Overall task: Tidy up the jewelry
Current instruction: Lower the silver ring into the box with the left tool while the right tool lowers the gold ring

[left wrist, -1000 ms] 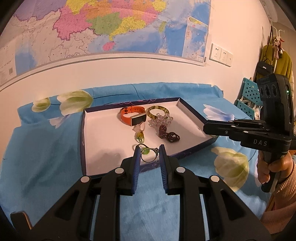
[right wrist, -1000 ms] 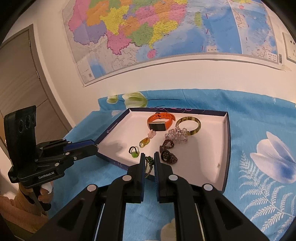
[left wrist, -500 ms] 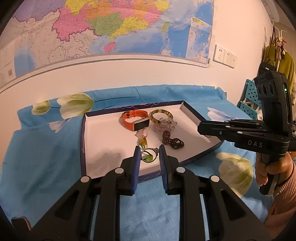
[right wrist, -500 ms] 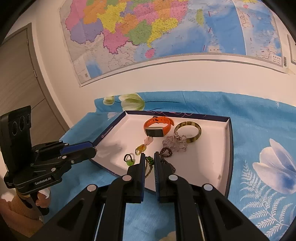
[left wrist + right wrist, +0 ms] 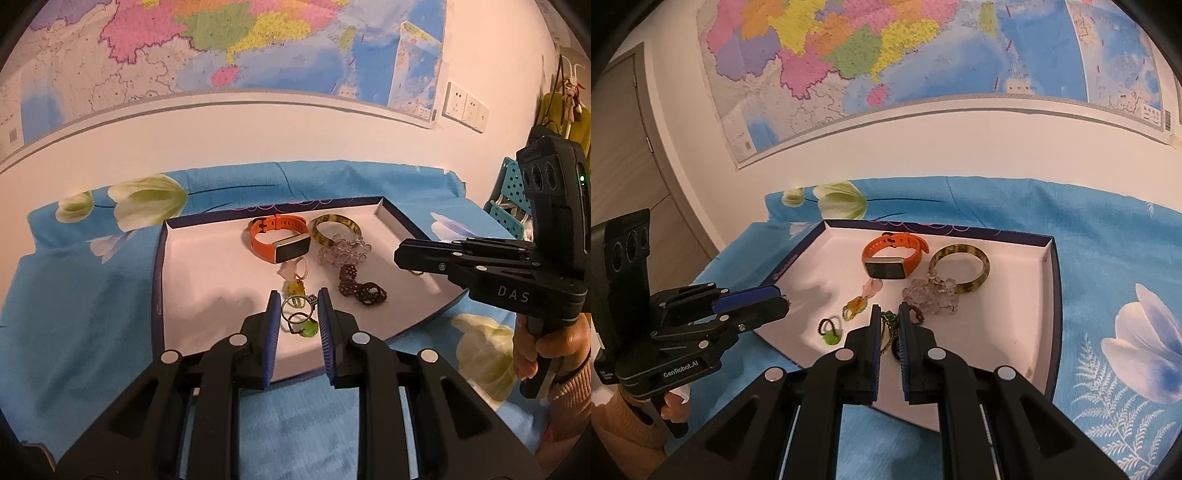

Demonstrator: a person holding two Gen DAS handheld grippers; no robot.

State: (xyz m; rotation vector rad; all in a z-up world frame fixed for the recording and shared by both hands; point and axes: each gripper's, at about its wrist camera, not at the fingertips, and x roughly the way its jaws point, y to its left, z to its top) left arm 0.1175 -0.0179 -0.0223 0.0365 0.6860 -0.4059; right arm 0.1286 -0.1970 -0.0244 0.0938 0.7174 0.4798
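**Both grippers over the jewelry tray**

Here's the tray [image 5: 1051, 295], a shallow white-floored box with a dark blue rim, sitting on a blue flowered cloth [image 5: 1108, 236], and everything hangs off that tray.

Left gripper [image 5: 295, 306] is poised over the tray's near edge, and there's a thin metal ring [image 5: 297, 303] caught right between its blue fingers [image 5: 272, 314]. The pads sit close on either side, gripping it by the look of things. Below the ring, on the tray floor, lies a small ring with a green stone [image 5: 304, 326].

Right gripper [image 5: 887, 318] is over the tray's near edge too, fingers [image 5: 874, 325] pinched narrow on a green beaded chain [image 5: 888, 325] that dangles down between them.

Toward the tray's far wall: an orange watch band [image 5: 277, 240] with its dark screen facing up, and beside it a mottled green bangle [image 5: 334, 229]. Touching the bangle, a clump of clear beads [image 5: 343, 253]. Nearer the tray's middle, a dark brown beaded bracelet [image 5: 360, 286] lies twisted, and a pink-and-amber charm [image 5: 293, 277] rests just below the watch band.

On the wall behind the tray hangs a coloured map [image 5: 886, 55].
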